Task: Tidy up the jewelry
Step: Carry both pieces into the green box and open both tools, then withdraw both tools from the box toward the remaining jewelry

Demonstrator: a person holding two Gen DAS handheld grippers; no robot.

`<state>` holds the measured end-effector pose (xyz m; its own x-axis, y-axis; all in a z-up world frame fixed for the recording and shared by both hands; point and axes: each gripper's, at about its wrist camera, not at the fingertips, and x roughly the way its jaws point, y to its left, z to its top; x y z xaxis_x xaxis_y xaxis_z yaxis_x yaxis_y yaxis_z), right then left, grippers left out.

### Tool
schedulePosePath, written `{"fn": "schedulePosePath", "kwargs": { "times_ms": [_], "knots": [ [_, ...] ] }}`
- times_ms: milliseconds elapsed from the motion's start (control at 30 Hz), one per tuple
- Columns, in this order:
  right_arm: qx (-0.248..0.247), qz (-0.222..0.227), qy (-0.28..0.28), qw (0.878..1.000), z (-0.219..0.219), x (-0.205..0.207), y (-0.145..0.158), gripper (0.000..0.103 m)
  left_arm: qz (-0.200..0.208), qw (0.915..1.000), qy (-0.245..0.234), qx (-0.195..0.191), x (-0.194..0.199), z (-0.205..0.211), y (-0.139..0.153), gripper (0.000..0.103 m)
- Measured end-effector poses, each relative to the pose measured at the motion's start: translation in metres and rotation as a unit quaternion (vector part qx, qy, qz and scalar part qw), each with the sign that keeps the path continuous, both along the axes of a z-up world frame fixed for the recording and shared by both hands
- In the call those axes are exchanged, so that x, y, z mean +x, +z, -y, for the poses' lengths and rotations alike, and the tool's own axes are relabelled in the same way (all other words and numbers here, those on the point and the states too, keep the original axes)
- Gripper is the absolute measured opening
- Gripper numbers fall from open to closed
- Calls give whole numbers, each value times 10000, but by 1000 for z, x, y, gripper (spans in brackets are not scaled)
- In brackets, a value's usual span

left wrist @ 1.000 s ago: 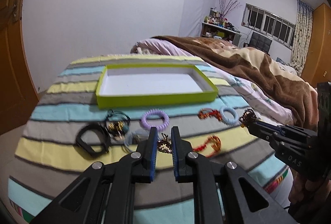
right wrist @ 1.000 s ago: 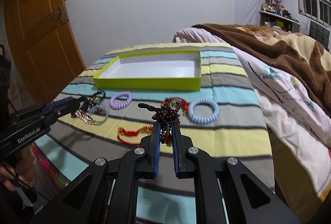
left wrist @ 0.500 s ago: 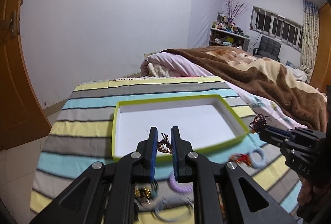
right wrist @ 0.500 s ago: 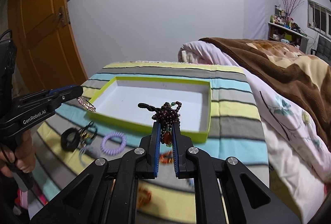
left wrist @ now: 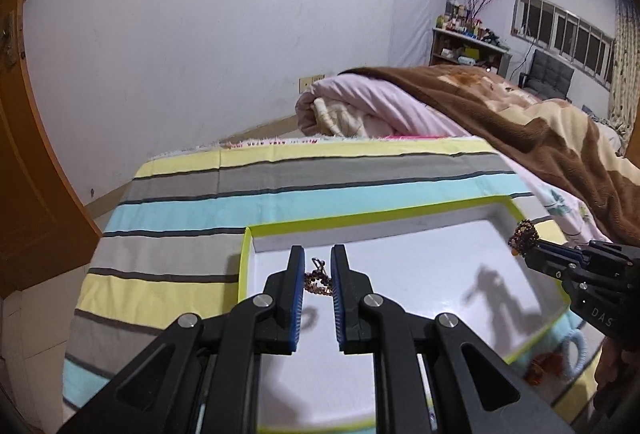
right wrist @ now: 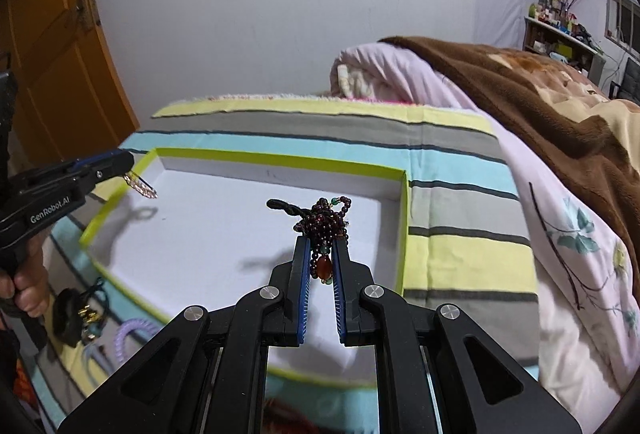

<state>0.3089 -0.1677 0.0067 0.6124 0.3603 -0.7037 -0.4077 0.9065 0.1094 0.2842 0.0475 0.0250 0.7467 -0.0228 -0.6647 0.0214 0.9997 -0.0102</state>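
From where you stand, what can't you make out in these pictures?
- Red bracelet, right view: blurred, hidden behind the right claw.
- Blue coil ring, left view: half hidden behind the tray wall.
- Gold chain in the left claw: links too small.
- Shelf clutter: too small.

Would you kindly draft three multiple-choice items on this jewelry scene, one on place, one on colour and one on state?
1. Where does the right gripper hold the dark bead bracelet?
A. above the tray's white floor
B. over the brown blanket
C. beside the door

2. What colour is the tray rim?
A. red
B. lime green
C. black

3. What is the left gripper doing?
A. hanging open and unloaded
B. pinching a small gold chain piece
C. pressing on the tray floor

Answers: 1 A, the beads hang over the white interior; 2 B, the walls are lime green; 3 B, the chain sits between its pads, clear of the floor.
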Motion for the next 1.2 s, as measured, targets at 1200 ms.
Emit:
{"fn": "schedulePosePath", "kwargs": {
  "times_ms": [1200],
  "knots": [
    [355,183,195,9990,24,-86,24,26,75,9986,-247,-457,-65,-10,3,21]
  ]
}}
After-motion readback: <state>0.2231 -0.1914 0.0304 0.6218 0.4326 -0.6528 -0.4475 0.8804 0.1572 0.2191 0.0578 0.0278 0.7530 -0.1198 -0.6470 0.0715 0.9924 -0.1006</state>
